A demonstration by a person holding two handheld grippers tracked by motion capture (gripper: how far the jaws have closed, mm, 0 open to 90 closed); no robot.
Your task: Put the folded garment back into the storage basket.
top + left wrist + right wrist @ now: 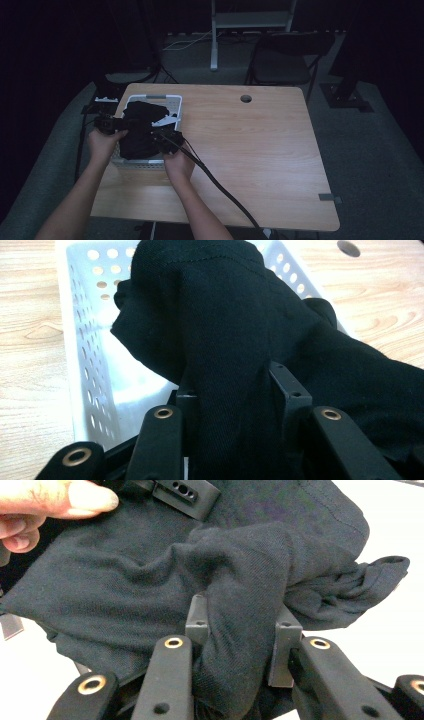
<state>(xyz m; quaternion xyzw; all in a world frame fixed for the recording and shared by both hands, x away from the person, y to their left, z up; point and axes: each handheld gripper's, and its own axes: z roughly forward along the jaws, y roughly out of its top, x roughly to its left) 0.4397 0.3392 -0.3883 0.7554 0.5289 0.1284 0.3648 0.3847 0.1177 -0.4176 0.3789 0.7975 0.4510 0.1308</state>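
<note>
Where both claws pinch it, black cloth [142, 131] overhangs the basket [175, 102]

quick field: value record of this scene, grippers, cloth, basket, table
setting: wooden table
basket: white perforated basket at the table's left side
garment: black garment, bunched, partly inside the basket
left gripper: left gripper, jaws shut on a fold of the garment
right gripper: right gripper, jaws shut on another fold
hands: left hand and right hand, one at each gripper
</note>
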